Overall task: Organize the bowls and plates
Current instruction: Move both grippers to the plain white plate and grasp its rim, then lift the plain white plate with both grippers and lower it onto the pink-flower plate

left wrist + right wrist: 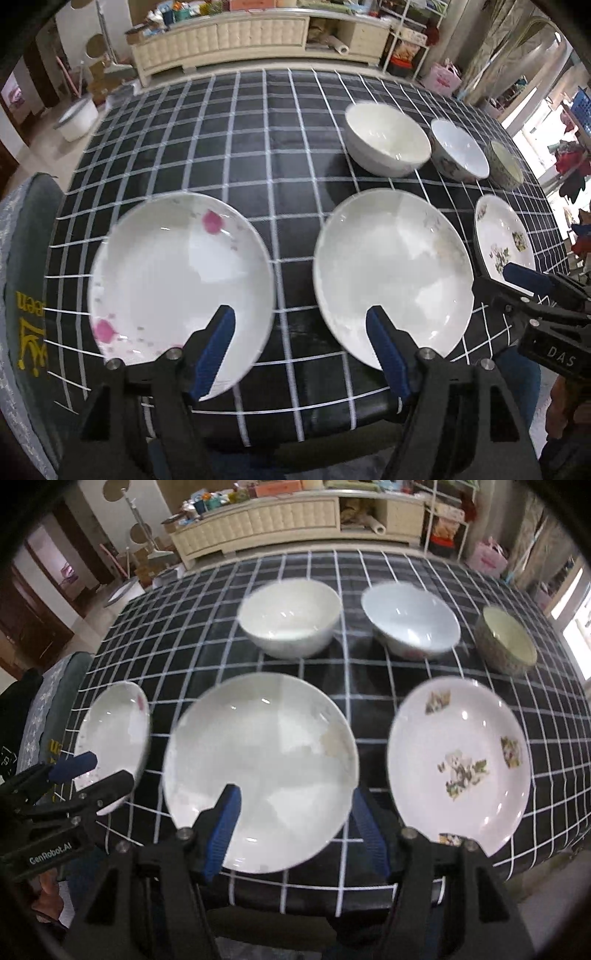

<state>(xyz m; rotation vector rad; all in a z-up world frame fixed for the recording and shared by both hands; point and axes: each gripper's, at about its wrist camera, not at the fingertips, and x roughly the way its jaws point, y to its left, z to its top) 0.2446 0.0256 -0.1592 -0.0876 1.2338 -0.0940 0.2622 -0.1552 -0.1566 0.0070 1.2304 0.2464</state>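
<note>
Facing upward, plates (260,771) and bowls (290,618) sit before both spread-jawed grippers (301,354).

"DAS" on right gripper (526,282), "GenRobot.AI" on left gripper (79,771)

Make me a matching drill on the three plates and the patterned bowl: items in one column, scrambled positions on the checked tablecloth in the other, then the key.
Items
1. pink-flower plate
2. plain white plate
3. panda plate
4. patterned bowl

Positions
A. front row, right end
B. back row, right end
C. front row, left end
D. front row, middle

Pairs: 1-C, 2-D, 3-A, 4-B
</note>
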